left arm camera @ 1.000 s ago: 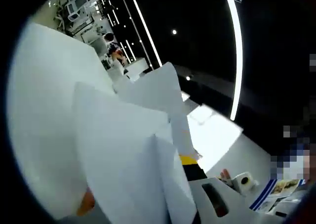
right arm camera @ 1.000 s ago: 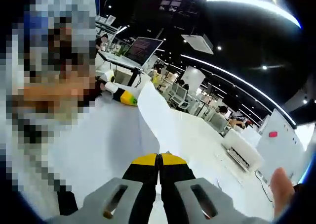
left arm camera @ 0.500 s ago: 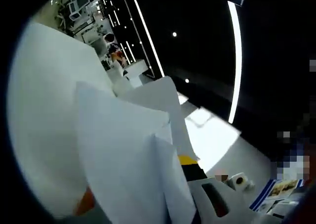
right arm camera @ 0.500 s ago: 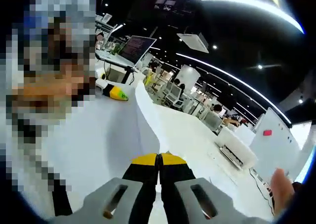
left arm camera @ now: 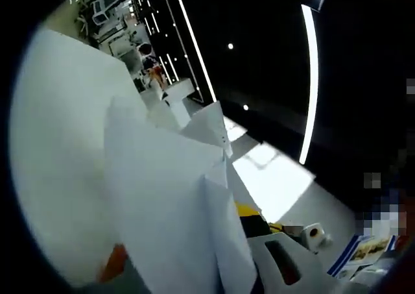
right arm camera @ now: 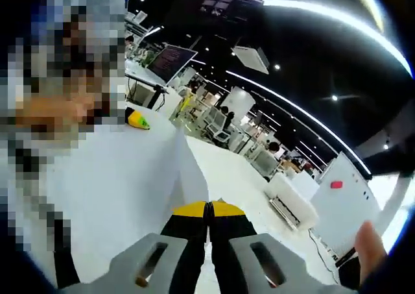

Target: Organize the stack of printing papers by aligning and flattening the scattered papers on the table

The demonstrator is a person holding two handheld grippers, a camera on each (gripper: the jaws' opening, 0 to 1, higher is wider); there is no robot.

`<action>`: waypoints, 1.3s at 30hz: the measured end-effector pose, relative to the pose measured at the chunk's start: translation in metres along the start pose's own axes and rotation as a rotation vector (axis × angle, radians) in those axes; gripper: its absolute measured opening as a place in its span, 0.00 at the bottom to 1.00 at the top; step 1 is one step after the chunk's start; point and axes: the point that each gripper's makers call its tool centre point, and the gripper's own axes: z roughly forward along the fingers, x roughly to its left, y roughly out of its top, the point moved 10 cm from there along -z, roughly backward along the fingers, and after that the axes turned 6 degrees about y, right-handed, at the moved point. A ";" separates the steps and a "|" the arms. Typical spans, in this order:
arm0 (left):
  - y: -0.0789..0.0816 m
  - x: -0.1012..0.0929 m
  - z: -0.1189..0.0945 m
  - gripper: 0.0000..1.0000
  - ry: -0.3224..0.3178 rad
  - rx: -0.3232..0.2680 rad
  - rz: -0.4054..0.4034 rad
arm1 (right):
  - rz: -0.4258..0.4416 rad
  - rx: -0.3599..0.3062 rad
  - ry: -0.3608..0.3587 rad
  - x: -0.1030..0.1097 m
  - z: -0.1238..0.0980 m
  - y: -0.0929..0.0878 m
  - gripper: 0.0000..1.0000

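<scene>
Right tongs (right arm camera: 208, 206) clenched on a sheet of the papers (right arm camera: 123, 183), held up w/ the edge running away from the cam. Left tongs (left arm camera: 249, 219) mostly buried behind fanned papers (left arm camera: 162, 196), gripping them afaict, can't tell for sure.

Raised papers (left arm camera: 162, 203) blocked the left gripper's near front, open room to their right, papers (right arm camera: 130, 190) crowded the right gripper's left
</scene>
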 end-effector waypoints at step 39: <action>-0.004 -0.008 0.036 0.15 -0.012 0.112 -0.161 | -0.324 -0.005 0.133 0.077 0.011 -0.012 0.00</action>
